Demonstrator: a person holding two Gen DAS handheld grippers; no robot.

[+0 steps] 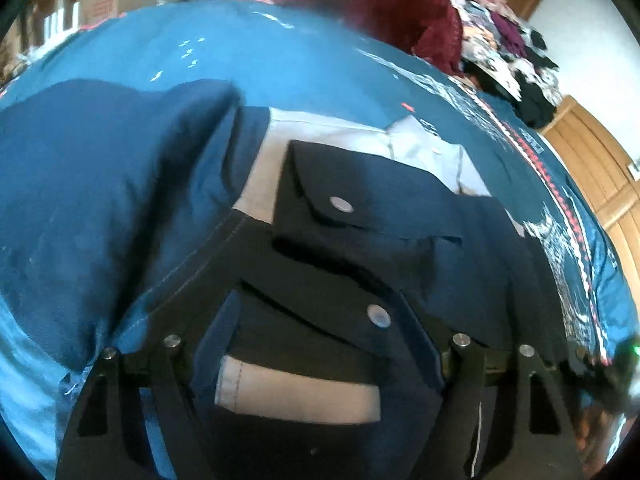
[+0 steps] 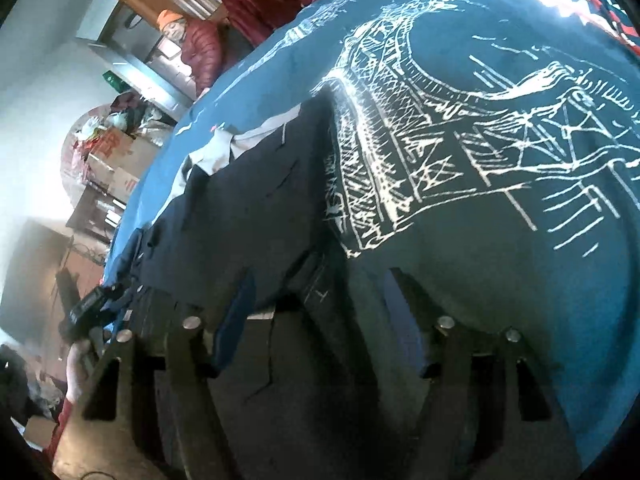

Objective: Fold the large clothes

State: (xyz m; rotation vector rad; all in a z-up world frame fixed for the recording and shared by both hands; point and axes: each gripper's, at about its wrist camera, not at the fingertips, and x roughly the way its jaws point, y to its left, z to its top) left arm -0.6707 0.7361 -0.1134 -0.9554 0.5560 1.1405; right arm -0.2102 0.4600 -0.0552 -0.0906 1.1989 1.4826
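Observation:
A dark navy garment (image 1: 400, 248) with grey lining (image 1: 352, 132) and metal snaps lies on a blue printed bedsheet (image 1: 300, 60). My left gripper (image 1: 320, 304) hovers right over its snap flaps. The jaws stand wide apart, and navy cloth and a grey strip (image 1: 296, 396) show between them. In the right wrist view the same garment (image 2: 248, 200) stretches away to the left. My right gripper (image 2: 320, 276) stands open at the garment's near edge, beside the white bridge print (image 2: 440, 140) on the sheet. Nothing is pinched between the pads of either gripper.
A maroon cloth heap (image 1: 408, 12) and a pile of mixed clothes (image 1: 512, 52) sit at the bed's far side. Wooden doors (image 1: 592, 160) stand beyond. A person in an orange hat and red jacket (image 2: 200, 48) sits past the bed, near cardboard boxes (image 2: 116, 156).

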